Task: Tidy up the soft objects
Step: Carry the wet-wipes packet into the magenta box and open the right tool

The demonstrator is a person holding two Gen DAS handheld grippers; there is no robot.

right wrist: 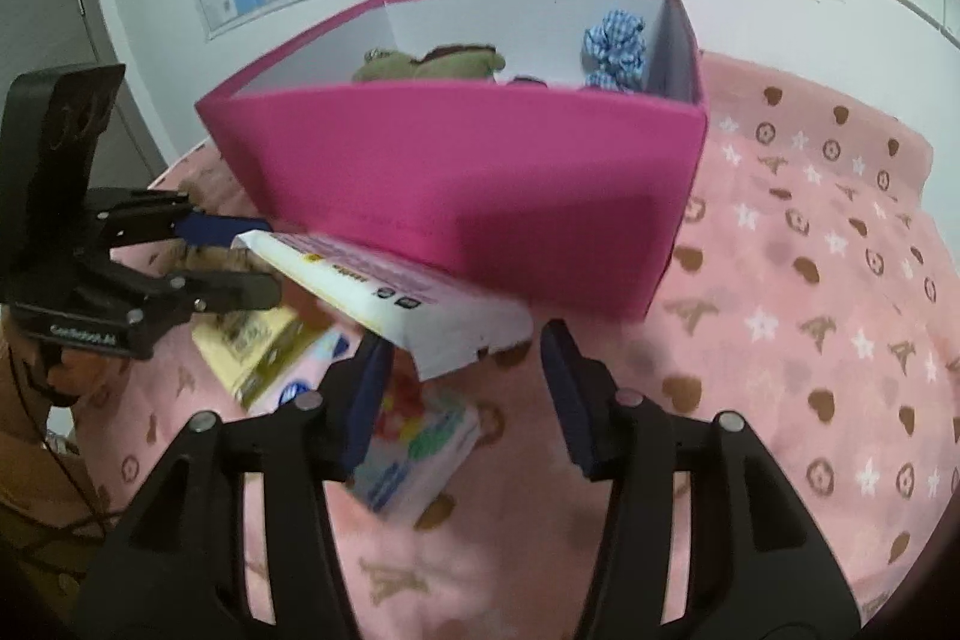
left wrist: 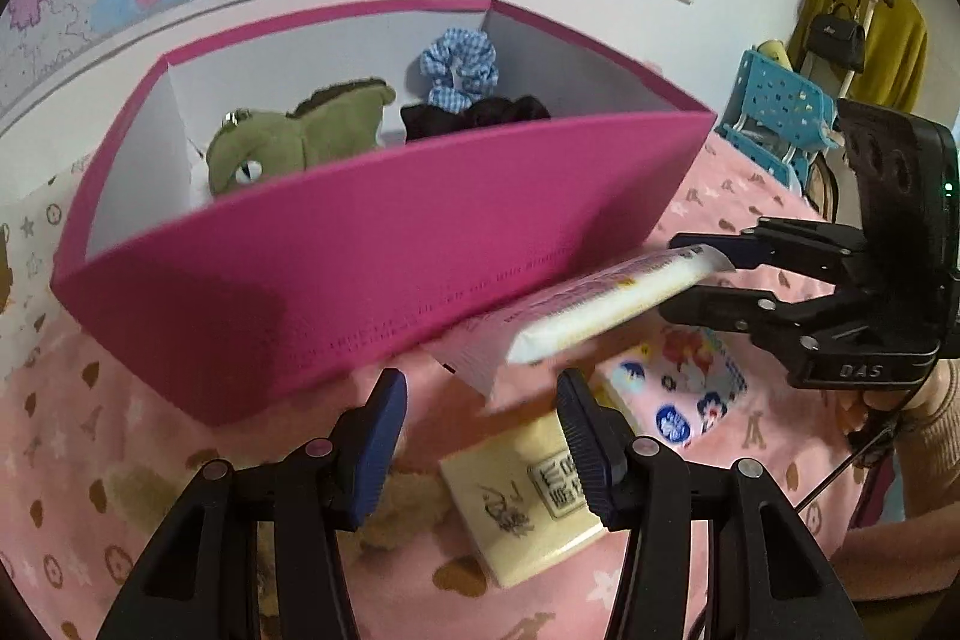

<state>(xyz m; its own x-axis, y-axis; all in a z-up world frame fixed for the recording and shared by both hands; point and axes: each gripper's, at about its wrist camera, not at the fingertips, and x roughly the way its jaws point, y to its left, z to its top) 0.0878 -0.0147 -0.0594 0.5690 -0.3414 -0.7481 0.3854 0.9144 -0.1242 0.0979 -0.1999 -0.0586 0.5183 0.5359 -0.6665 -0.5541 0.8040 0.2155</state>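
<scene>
A white and pink tissue pack hangs tilted in front of the pink box. My right gripper is shut on one end of it, a finger on each side of its width. My left gripper is open, and the pack's other end lies just at its fingertips. Inside the box are a green plush toy, a blue checked scrunchie and a black scrunchie.
On the pink patterned blanket below the grippers lie a yellow tissue pack and a colourful one. A tan fuzzy item lies under my left gripper. The wall with a map is behind the box. A blue crate stands at the right.
</scene>
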